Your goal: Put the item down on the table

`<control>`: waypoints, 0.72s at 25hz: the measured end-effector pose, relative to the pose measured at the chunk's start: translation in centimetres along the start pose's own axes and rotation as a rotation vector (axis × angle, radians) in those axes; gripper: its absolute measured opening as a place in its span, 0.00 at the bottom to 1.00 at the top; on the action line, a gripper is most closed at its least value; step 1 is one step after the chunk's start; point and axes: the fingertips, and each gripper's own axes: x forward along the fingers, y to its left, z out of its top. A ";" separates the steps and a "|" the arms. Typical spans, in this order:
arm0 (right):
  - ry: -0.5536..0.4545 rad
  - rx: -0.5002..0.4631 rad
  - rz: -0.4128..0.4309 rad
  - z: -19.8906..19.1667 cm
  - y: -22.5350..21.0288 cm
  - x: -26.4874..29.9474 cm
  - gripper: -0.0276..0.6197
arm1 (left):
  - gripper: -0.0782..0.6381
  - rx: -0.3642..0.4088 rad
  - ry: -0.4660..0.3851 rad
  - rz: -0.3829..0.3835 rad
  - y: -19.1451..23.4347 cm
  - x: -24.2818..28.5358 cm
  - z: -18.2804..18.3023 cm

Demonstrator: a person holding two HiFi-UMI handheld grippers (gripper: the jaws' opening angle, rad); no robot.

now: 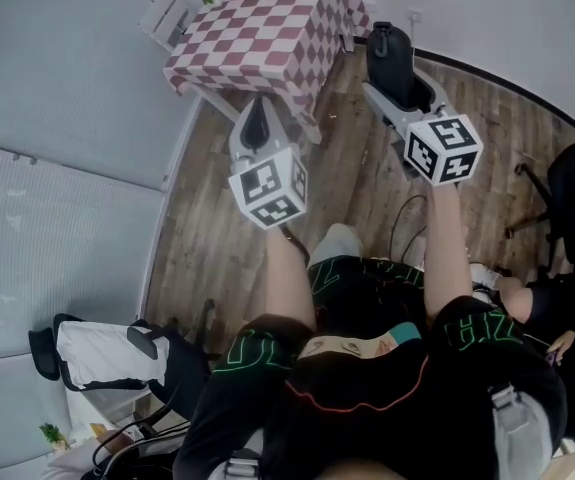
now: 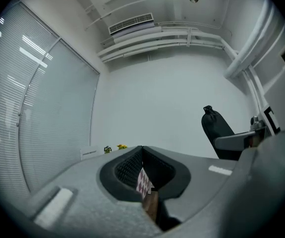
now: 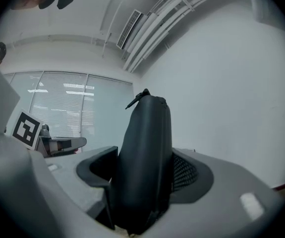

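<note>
While clamped between jaws of the right gripper [image 3: 143, 171] — upright black pouch [image 3: 147, 133]; left gripper [image 2: 143, 172] closed, empty.

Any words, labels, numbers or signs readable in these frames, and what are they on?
No readable words or numbers.
Left marker cube: black-and-white square patterns, no text.
Right marker cube: same kind of pattern, no text.
Green print on the person's black clothing: too distorted to read.

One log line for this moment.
right tool: shut on black item | left tool: shut, empty | checkered table: ahead, item not down
</note>
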 end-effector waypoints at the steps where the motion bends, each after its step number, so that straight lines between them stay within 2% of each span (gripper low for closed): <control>1: 0.009 0.006 0.005 -0.5 0.2 0.3 0.54 | 0.12 0.002 0.010 0.008 0.4 0.0 -0.5; 8: 0.063 0.029 0.035 -2.9 0.9 3.5 0.54 | 0.12 -0.016 0.066 0.041 2.7 1.1 -3.1; 18: 0.101 0.066 0.038 -5.3 0.4 9.3 0.54 | 0.12 -0.032 0.132 0.035 5.1 6.1 -6.5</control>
